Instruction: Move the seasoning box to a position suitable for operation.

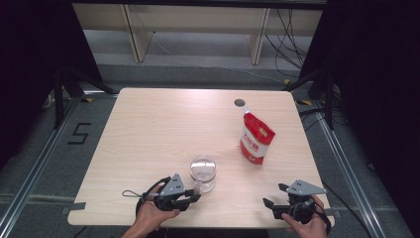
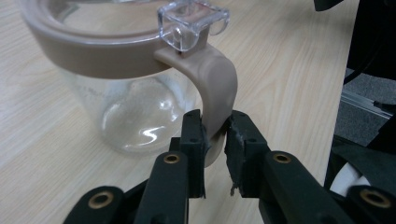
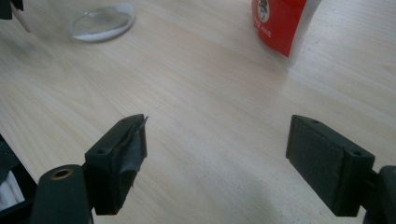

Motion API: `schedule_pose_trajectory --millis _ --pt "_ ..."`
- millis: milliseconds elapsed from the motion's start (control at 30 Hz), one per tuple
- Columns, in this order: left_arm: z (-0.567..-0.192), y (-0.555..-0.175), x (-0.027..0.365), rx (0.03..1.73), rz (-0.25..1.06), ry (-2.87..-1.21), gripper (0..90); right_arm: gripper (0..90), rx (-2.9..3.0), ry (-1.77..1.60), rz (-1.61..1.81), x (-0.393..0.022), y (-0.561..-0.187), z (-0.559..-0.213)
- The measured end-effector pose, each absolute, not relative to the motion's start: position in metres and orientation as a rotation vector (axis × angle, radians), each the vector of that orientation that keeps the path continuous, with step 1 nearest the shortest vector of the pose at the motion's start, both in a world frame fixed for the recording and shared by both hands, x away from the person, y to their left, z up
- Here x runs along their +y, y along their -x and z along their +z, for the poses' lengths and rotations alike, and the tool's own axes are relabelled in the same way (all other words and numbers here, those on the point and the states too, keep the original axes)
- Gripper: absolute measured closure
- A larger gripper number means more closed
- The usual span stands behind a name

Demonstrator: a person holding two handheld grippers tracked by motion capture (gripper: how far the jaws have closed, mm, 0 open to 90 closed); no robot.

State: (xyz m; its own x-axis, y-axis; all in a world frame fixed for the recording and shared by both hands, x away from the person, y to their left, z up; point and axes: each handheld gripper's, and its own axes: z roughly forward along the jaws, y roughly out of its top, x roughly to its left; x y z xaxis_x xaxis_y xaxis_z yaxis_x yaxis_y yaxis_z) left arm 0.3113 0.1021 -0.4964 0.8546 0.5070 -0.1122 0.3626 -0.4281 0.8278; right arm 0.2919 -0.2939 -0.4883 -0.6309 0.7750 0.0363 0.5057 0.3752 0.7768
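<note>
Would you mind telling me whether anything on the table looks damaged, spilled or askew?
Only the pads on the right gripper look worn: one is wrinkled and peeling at its edge. Nothing is spilled. The jug and the red pouch stand upright on the table, and the left gripper has the jug's handle between its jaws.

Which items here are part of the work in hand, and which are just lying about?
In use:
- clear jar with tan rim; its tan handle sits between the left claw's pads
- red and white pouch, standing upright beyond the open right claw, likely next

Lying about:
- dark round insert at the table's far edge
- cables on the floor behind
</note>
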Motion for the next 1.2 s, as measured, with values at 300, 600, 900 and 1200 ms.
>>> schedule_pose_trajectory --millis 300,600,900,1200 --pt "-0.498 -0.311 0.124 0.63 0.229 -2.057 74.4 21.4 2.312 -1.137 1.138 -0.293 -0.291 -0.488" --pt "-0.497 -0.312 0.137 0.685 0.257 -2.051 73.1 21.5 2.326 -1.126 1.132 -0.292 -0.291 -0.488" --pt "-0.496 -0.317 0.151 0.76 0.327 -2.05 72.8 21.6 2.336 -1.086 1.138 -0.292 -0.292 -0.489" --pt "-0.497 -0.314 0.141 0.824 0.384 -2.035 70.6 21.7 2.34 -1.142 1.145 -0.289 -0.29 -0.489"
